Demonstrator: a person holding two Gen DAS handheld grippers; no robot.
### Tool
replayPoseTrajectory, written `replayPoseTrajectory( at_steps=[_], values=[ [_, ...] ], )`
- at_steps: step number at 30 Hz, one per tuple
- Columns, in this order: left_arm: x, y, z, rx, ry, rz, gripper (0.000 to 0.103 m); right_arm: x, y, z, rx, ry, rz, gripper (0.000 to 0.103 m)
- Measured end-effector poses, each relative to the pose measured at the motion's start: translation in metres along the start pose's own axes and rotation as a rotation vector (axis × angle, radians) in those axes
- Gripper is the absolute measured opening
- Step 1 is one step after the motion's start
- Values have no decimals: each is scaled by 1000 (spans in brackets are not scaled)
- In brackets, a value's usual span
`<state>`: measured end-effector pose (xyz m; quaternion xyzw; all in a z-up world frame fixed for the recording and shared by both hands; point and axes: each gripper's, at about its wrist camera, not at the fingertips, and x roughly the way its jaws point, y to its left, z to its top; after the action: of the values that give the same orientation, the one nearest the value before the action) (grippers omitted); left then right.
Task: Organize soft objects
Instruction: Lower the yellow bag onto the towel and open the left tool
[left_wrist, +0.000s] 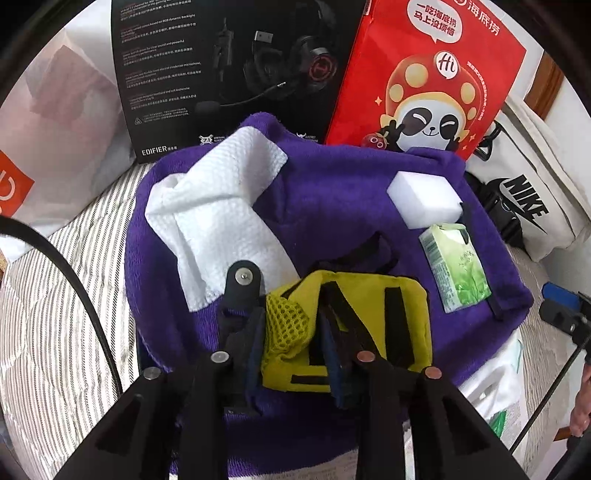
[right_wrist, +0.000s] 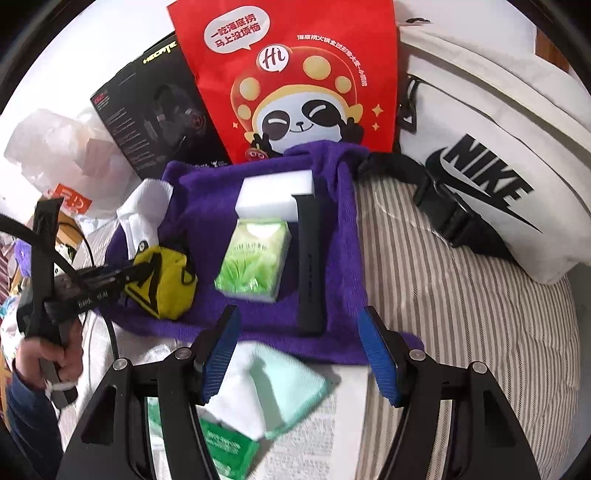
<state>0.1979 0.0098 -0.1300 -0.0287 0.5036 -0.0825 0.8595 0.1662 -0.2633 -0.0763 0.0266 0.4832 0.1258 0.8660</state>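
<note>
**Yellow pouch between the left jaws**

Left wrist view: the left gripper straddles the yellow mesh pouch on the purple towel; whether its pads press, I cannot tell. It looks floppy and light, so pinch a folded edge or strap.

Right wrist view: the right gripper hangs released, with nothing between its jaws and the tissue pack just ahead. That pack should squash easily, so grip its sides.
</note>
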Motion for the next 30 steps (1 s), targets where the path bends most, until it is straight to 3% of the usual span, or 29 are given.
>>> replayPoseTrajectory(
  at_steps=[3, 6, 15, 21, 30],
  values=[
    [-2, -2, -2, 0, 7, -7, 45, -3, -5, -10, -6, 20, -30, 65],
    [-6, -4, -5, 11, 13, 2, 49, -10, -9, -21, 15, 21, -22, 65],
    [-50, -10, -14, 14, -34, -15, 51, -35, -3, -53, 39, 18, -11, 65],
    [-83, -32, -34, 92, -72, -30, 51, -48, 1, -73, 54, 14, 3, 65],
    [-79, -39, -82, 158, -36, 18, 51, -58, 3, -96, 58, 43, 15, 65]
  ],
)
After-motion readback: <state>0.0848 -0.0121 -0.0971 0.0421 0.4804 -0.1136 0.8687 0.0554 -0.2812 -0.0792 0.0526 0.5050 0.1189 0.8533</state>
